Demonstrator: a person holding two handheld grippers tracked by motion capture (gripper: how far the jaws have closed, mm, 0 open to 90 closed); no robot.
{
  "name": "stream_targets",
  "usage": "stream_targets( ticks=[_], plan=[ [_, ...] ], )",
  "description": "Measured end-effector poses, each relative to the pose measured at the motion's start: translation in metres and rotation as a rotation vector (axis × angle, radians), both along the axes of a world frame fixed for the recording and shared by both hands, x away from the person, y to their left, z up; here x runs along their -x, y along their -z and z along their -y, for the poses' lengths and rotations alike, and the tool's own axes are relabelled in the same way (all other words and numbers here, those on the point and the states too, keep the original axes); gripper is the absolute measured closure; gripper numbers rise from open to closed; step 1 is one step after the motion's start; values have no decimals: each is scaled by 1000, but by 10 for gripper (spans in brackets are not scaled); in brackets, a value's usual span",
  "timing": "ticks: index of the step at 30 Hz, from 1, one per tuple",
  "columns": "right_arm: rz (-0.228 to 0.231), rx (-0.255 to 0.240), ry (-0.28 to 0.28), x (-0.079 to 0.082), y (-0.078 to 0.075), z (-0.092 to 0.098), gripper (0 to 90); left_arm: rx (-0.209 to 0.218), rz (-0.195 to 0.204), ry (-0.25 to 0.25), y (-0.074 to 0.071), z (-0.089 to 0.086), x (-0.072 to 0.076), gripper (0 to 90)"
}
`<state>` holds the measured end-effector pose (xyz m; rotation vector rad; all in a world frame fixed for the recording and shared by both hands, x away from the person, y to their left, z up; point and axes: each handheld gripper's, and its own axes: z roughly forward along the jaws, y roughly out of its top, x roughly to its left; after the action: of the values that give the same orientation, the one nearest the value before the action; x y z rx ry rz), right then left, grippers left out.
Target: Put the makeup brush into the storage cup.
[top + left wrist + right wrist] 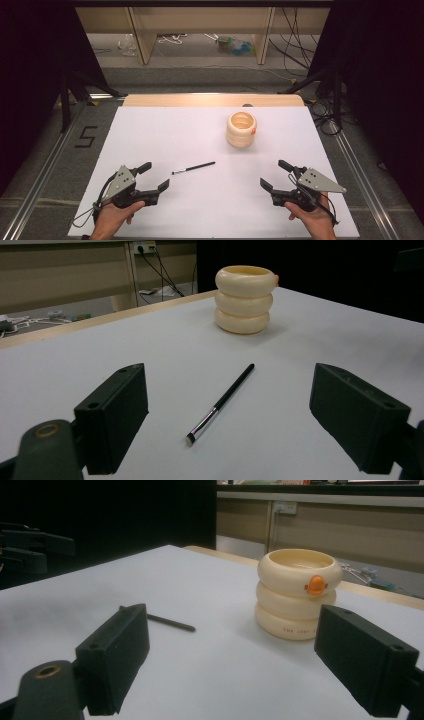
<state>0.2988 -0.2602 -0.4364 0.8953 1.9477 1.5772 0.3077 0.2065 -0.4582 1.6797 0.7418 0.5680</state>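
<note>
From above, a white sheet (pixel 165 135) is covering the table, with a strip of pale wood (pixel 212 100) showing along its far edge. Beyond that, grey floor is running back to wooden furniture legs, loose cables and some litter, and dark curtains are hanging on both sides. The left gripper (pixel 154 178) is sitting near the front edge in the person's hand, jaws spread wide with nothing between them; the right gripper (pixel 275 174) is mirroring it on the other side — also wide apart and empty. A thin black makeup brush (pixel 193 167) is lying flat on the sheet between them, closer to the left gripper. A cream ribbed holder (pixel 241 129) is standing upright farther back, well apart from the brush.

In the left gripper view, the brush (pixel 221 402) is lying ahead between the two open jaws, bristle end nearest, with the holder (pixel 245 300) behind it.

In the right gripper view, the holder (pixel 298 592) is facing the camera with a small orange mark on its top ring, and the brush (pixel 170 622) is resting off to the left — untouched.
</note>
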Motion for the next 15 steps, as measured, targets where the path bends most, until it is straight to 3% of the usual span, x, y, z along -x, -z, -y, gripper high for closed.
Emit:
stream_targets(
  ticks=[1, 8, 9, 15],
  plan=[
    [-9, 7, -2, 0, 0, 0, 156, -22, 9, 0, -1, -1, 0, 157],
    [-5, 0, -18, 0, 1, -2, 157, -18, 1, -4, 0, -1, 0, 158],
    [-11, 21, -15, 0, 0, -1, 157, -17, 0, -4, 0, 0, 0, 158],
    [-18, 23, -31, 0, 0, -2, 157, -17, -1, -4, 0, -1, -1, 158]
  ],
)
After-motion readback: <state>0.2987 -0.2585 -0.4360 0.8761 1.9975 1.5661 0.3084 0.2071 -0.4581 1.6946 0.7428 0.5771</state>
